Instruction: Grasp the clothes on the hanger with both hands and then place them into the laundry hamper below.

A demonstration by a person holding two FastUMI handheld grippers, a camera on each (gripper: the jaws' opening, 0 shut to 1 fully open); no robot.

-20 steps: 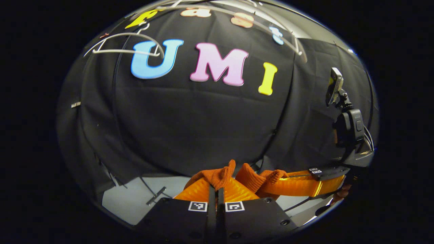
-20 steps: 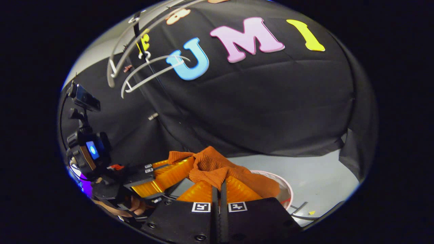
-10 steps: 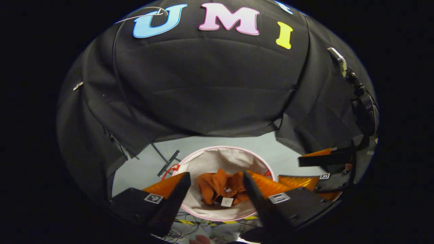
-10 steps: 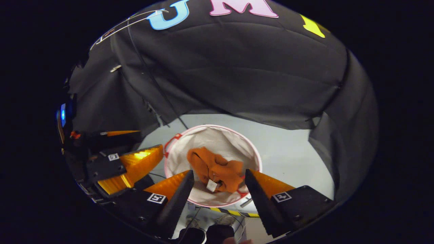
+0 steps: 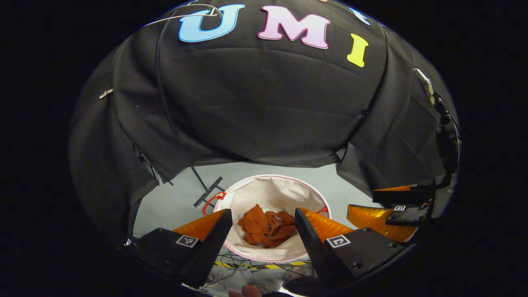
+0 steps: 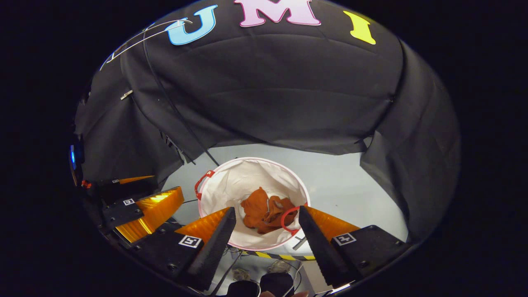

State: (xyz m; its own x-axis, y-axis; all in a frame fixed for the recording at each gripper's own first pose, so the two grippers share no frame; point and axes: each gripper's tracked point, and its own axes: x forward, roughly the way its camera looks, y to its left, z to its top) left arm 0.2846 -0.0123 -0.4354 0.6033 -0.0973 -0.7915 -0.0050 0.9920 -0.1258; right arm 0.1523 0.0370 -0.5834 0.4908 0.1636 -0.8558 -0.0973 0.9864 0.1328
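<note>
Inside white hamper (image 6: 231,185), orange clothes (image 6: 264,211), bare hanger (image 6: 140,39) overhead

No readable text or labels

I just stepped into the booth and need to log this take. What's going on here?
A person is holding a two-finger gripper in each hand above a white laundry hamper on the floor. The left gripper and right gripper are both open and empty. An orange garment lies crumpled inside the hamper, and the white hanger hangs bare above.
</note>
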